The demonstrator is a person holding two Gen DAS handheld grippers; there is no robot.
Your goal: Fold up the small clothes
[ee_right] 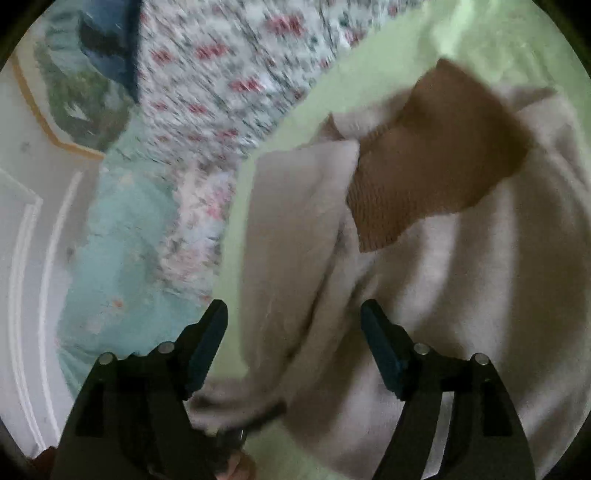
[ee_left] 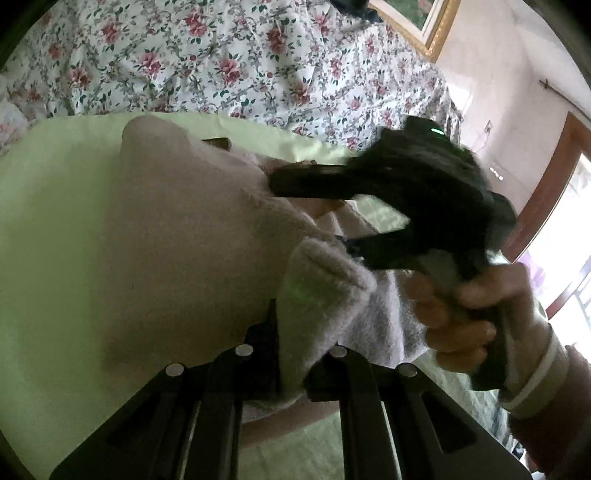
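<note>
The pale pink fuzzy garment (ee_left: pixel 177 229) lies spread on a light green sheet (ee_left: pixel 55 206) on the bed, and a fold of it runs up into the left claw (ee_left: pixel 291 354), whose fingers are pressed together on the cloth at the near edge of the left wrist view. In the right wrist view the same garment (ee_right: pixel 461 295) fills the right and middle, with its brown ribbed cuff (ee_right: pixel 436 158) lying on top toward the far side. The right claw (ee_right: pixel 295 343) stands spread wide over the garment's left edge, its pads clear of the fabric; nothing is pinched between them.

Beyond the green sheet lies a floral bedcover (ee_left: pixel 229 62) with red roses, and a gold-framed picture (ee_left: pixel 432 26) leans at the far right. A doorway with a brown frame (ee_left: pixel 546 192) shows at the right.

In the left wrist view the right claw comes in from the right, level over the garment, with the person's right hand (ee_left: pixel 469 314) wrapped around its handle, a white cuff at the wrist.
</note>
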